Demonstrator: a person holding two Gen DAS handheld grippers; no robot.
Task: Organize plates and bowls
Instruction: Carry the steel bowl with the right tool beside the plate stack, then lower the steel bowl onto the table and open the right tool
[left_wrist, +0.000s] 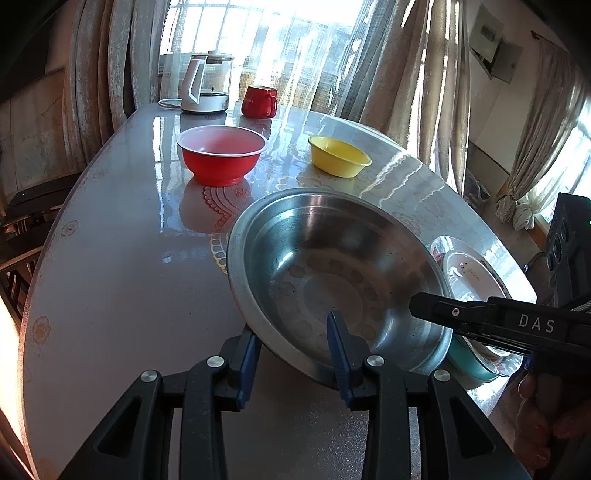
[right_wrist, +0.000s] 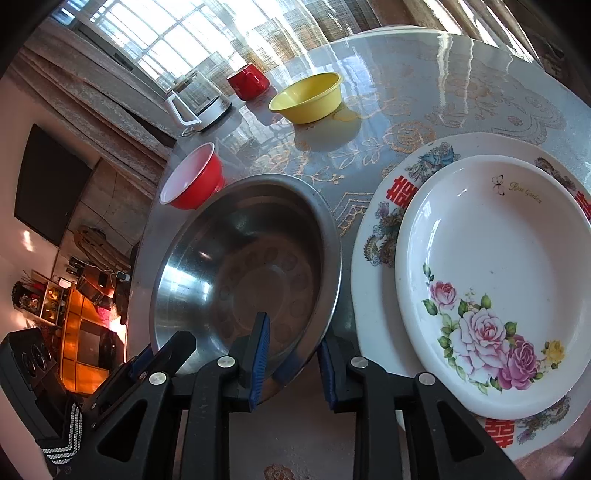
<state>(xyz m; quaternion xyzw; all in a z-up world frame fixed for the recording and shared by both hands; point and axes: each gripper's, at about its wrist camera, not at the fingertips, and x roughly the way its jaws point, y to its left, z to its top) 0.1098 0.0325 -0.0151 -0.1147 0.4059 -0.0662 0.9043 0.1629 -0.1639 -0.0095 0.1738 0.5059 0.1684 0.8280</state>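
A large steel bowl (left_wrist: 332, 273) sits tilted on the table, also in the right wrist view (right_wrist: 243, 273). My left gripper (left_wrist: 293, 339) is open with its jaws astride the bowl's near rim, one finger inside. My right gripper (right_wrist: 291, 343) is open and straddles the bowl's right rim; it shows in the left wrist view (left_wrist: 436, 310) too. A white rose plate (right_wrist: 495, 280) lies on a larger patterned plate (right_wrist: 380, 229), right of the bowl. A red bowl (left_wrist: 221, 155) and a yellow bowl (left_wrist: 338, 155) stand farther back.
A glass kettle (left_wrist: 208, 83) and a red mug (left_wrist: 258, 101) stand at the table's far edge by the curtained window. The round table (left_wrist: 122, 258) has a glossy patterned cover. A teal dish edge (left_wrist: 469, 362) shows under the plates.
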